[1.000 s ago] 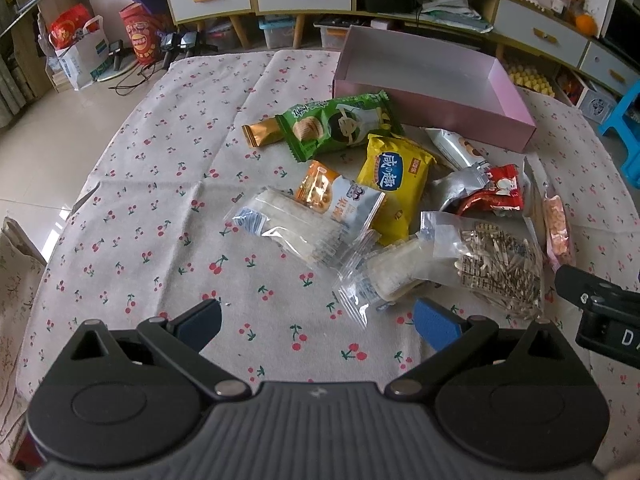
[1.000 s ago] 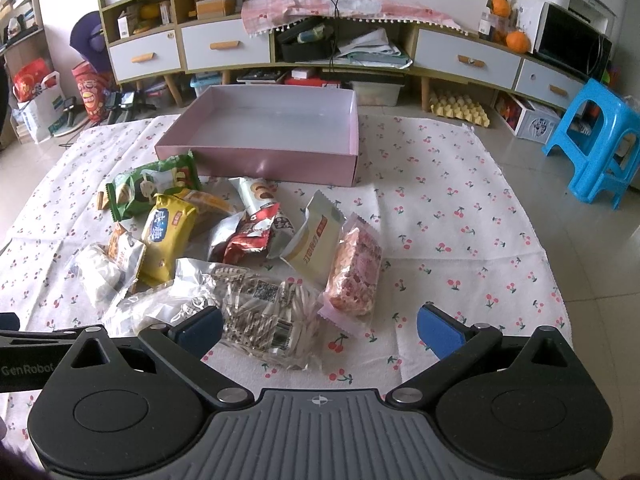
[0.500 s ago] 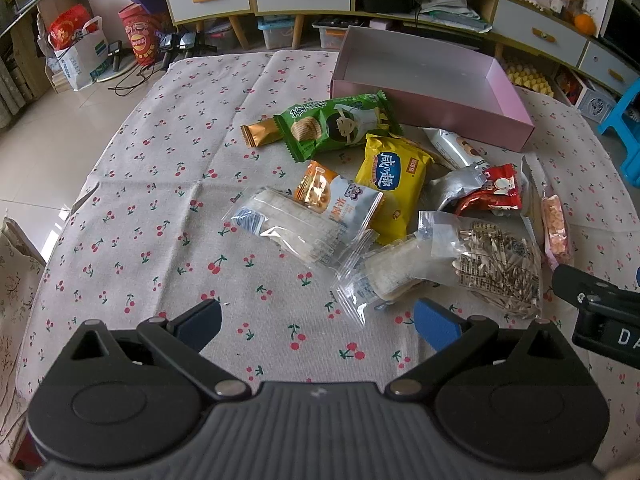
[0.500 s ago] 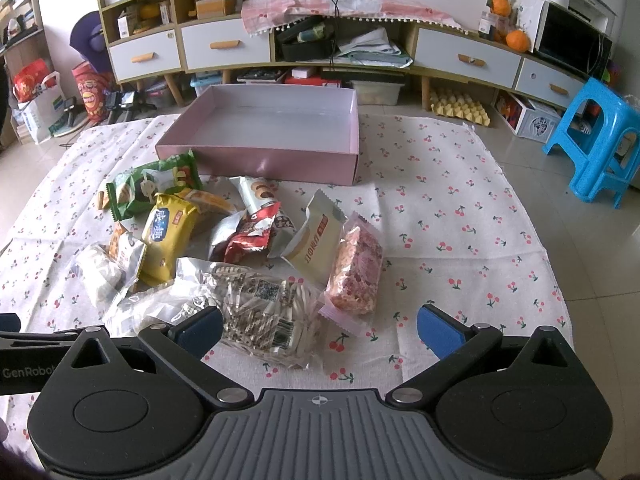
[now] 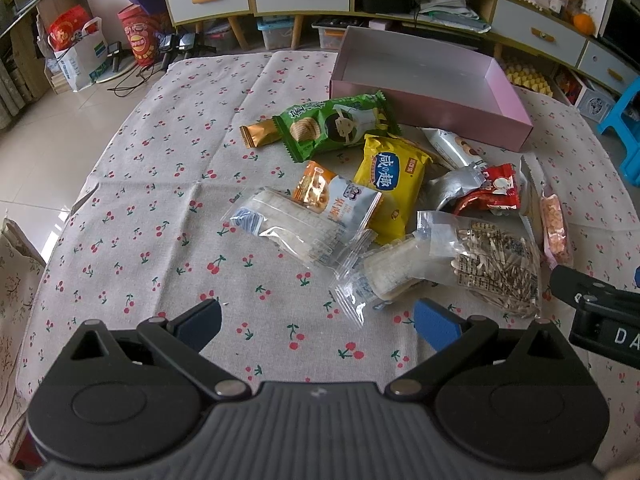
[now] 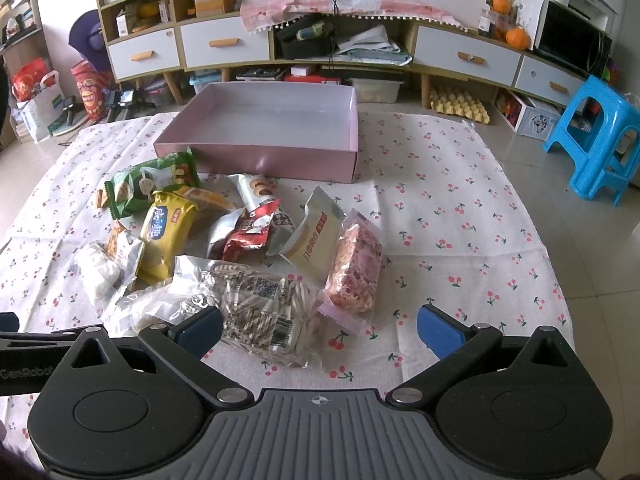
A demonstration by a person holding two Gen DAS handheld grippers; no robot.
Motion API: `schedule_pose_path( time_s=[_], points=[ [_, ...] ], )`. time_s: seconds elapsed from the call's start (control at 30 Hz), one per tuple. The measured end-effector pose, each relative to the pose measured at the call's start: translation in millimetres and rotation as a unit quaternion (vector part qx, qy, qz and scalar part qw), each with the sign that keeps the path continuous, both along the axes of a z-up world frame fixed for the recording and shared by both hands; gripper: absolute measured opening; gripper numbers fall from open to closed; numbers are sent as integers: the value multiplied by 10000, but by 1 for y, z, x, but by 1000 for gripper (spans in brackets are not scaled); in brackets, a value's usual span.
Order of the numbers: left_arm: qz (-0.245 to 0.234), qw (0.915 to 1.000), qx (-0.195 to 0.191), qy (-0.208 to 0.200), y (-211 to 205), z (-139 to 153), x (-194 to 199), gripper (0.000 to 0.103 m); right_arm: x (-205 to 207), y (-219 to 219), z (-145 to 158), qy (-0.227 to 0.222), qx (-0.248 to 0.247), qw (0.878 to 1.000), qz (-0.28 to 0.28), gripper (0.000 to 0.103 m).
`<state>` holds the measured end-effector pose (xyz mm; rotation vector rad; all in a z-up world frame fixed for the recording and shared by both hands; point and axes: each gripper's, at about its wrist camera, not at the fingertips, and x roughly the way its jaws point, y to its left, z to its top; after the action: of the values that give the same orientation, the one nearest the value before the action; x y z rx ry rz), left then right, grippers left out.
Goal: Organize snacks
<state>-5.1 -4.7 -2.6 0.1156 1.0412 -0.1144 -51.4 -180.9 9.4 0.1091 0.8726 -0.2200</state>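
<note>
Pink cardboard box (image 6: 276, 160), shallow and open-topped, sits at the far edge of the bench (image 6: 460, 208), its pale interior holding nothing visible. The bench carries a white cloth printed with red cherries.

Snack packets lie in a loose cluster on the cloth just in front of the box, toward the left half of the bench:
- green crisp bag (image 5: 336, 124), nearest the box's front wall, with a small gold-brown wrapper (image 5: 258, 135) touching its left end;
- yellow packet (image 5: 390, 180) with blue lettering, partly overlapped by an orange-and-white packet (image 5: 334, 198);
- red packet (image 6: 250, 236), crumpled, resting against a silver foil pack (image 5: 452, 186);
- cream sachet (image 6: 316, 236) with red print, leaning against a clear pouch of pink pieces (image 6: 356, 268);
- clear bag of sunflower seeds (image 6: 260, 312), nearest the bench's near edge, bearing a barcode and QR label;
- two clear bags of whitish sticks (image 5: 292, 228), overlapping one another.

Left hand-held gripper (image 5: 318, 322): jaws spread wide, nothing between them, poised above the cloth short of the clear bags. Right hand-held gripper (image 6: 320, 326): jaws likewise wide apart and unloaded; its left blue pad (image 6: 200, 326) sits in front of the seed bag's near edge; contact cannot be determined.
</note>
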Motion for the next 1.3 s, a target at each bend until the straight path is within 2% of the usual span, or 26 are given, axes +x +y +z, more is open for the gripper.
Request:
schedule_pose_path(
  time_s=[0.63, 0.9, 1.1, 1.2, 1.3],
  points=[
    [14, 10000, 51, -79, 0, 1, 0, 103, -1, -2, -2, -9, -52, 10000, -38, 103],
    [-145, 9994, 37, -312, -1, 11, 3, 103, -3, -7, 17, -383, 8, 9993, 48, 103],
    [-548, 9949, -105, -842, 1, 39, 11, 103, 2, -20, 45, -774, -53, 9968, 208, 103],
    [-653, 9945, -300, -762, 6, 46, 24, 103, 11, -25, 54, -704, 4, 9966, 422, 103],
    [-713, 9939, -594, -600, 14, 49, 42, 101, 23, -35, 59, -704, 439, 9948, 589, 103]
  ],
)
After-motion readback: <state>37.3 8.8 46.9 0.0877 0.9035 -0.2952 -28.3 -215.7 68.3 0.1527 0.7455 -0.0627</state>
